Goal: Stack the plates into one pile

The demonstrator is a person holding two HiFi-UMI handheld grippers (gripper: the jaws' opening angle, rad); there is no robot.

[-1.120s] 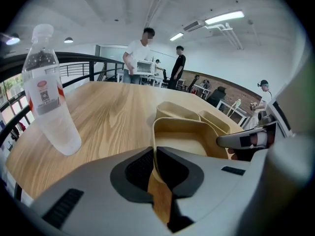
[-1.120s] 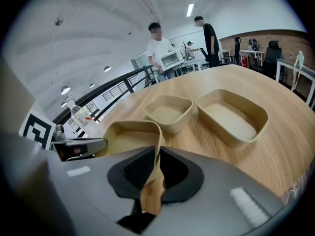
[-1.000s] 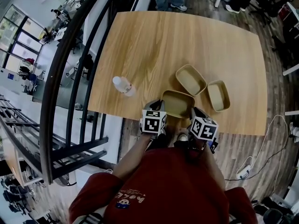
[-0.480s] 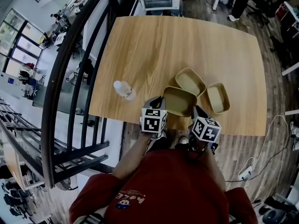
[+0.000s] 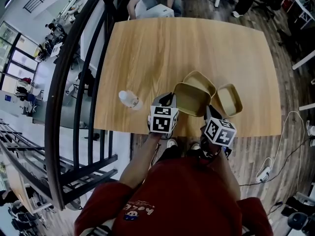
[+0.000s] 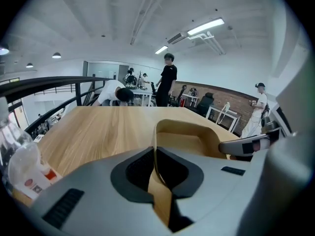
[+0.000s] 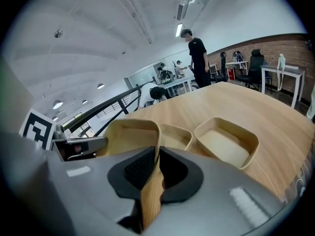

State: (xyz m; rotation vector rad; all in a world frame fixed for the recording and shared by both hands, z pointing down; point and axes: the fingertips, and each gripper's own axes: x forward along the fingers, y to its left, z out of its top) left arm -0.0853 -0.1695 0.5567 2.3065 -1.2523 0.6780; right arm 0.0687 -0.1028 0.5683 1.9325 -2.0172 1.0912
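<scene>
A light wooden table (image 5: 187, 43) stands beside a black railing (image 5: 74, 68), with an open office behind it; near the left side of the table there is a clear plastic bottle (image 5: 129, 100); to the right of it the left gripper (image 5: 169, 100) keeps its jaws narrow, and they pinch the left rim of a tan plate (image 5: 192, 98); this plate is over the front part of the table and, in the head view, covers part of a second plate (image 5: 203, 78); the right gripper (image 5: 208, 113) pinches the opposite rim in the same narrow way; a third plate (image 5: 229, 100) rests on the table further right, just beside the second.
</scene>
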